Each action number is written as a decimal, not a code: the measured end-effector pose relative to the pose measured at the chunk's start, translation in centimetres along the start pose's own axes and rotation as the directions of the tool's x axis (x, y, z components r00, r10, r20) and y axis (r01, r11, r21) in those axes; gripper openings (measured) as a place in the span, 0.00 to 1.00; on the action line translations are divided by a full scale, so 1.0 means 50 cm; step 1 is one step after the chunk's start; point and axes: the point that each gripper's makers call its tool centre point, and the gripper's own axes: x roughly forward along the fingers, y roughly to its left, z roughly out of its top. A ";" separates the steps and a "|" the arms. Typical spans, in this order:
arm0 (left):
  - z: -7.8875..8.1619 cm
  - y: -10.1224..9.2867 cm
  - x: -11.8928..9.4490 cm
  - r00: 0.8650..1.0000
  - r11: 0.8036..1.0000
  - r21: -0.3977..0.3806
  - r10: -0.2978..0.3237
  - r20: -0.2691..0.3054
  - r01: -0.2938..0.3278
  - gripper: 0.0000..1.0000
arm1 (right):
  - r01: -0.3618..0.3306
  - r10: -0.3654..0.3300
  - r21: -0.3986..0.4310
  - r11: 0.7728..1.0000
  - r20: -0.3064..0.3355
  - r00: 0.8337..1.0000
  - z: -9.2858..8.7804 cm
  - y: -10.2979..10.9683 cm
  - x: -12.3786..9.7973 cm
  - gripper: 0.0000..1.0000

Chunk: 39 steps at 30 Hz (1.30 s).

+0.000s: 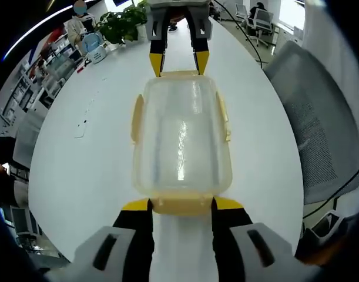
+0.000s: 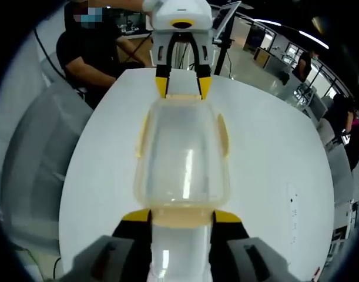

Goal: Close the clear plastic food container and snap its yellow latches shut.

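container [image 1: 182, 138] | between left claw [image 1: 181, 204] and right claw [image 1: 179, 63] | on table [image 1: 91, 170]

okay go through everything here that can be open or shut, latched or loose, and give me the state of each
Container: lid on, resting on the white table.
End latches: each sits between a tool's jaws; whether snapped shut, cannot tell.
Side latches: flared out from the walls, apparently not snapped.
Left tool: open, jaws either side of the near end latch.
Right tool: open, jaws either side of the opposite end latch.

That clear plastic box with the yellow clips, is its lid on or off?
On. The lid covers the clear box on the white table. Whether the yellow clips are snapped down, I cannot tell.
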 end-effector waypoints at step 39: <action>0.154 0.008 0.086 0.999 1.000 0.015 -0.027 0.023 0.027 0.36 | -0.007 0.007 0.034 0.999 0.001 1.000 -0.166 0.005 -0.064 0.35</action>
